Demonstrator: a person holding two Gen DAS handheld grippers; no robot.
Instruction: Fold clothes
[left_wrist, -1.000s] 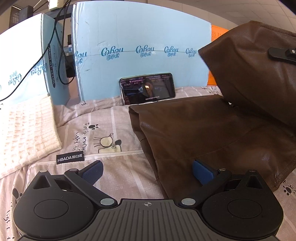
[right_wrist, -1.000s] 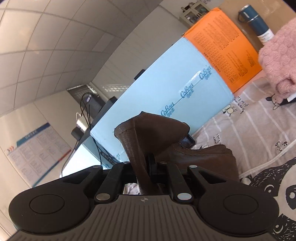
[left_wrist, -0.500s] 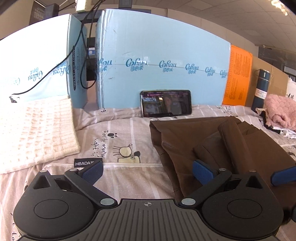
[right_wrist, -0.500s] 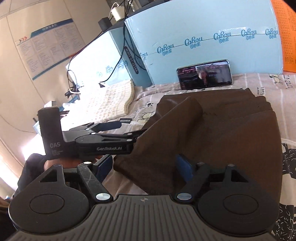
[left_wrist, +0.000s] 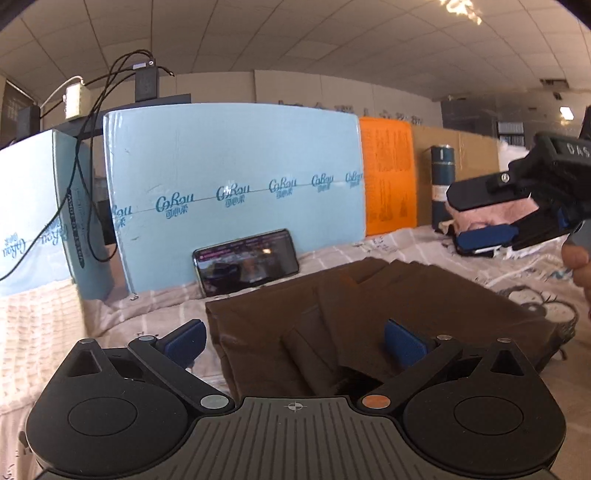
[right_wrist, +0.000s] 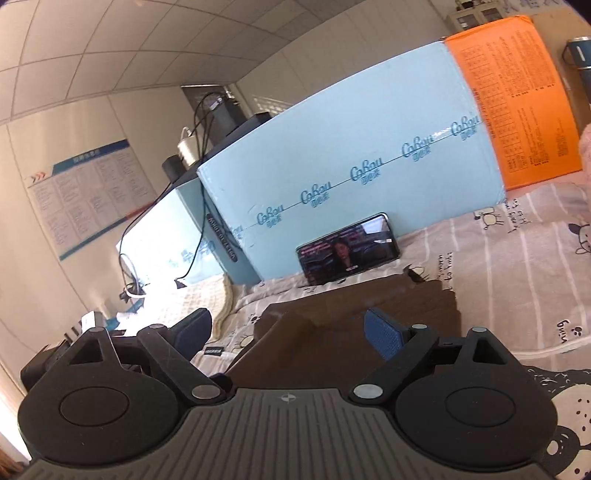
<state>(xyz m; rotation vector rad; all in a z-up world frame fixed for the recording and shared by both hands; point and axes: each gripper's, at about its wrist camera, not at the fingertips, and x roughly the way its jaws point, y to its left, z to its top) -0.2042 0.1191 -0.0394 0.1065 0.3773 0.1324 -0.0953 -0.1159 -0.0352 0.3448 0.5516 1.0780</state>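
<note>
A brown garment (left_wrist: 369, 306) lies folded in layers on the striped bedsheet (left_wrist: 399, 247). It also shows in the right wrist view (right_wrist: 351, 325). My left gripper (left_wrist: 295, 341) is open and empty, raised just above the garment's near edge. My right gripper (right_wrist: 288, 330) is open and empty, raised over the garment. It also appears in the left wrist view (left_wrist: 491, 221) at the right, up in the air with its jaws apart.
A phone (left_wrist: 246, 260) leans against a light blue box (left_wrist: 236, 184) behind the garment. A cream knitted cloth (left_wrist: 33, 325) lies at the left. An orange panel (left_wrist: 389, 181), a dark flask (left_wrist: 441, 184) and pink clothing (left_wrist: 491, 212) are at the back right.
My right gripper let go of the brown garment and opened, then rose away. The garment dropped onto its lower layers. Both grippers tilted upward.
</note>
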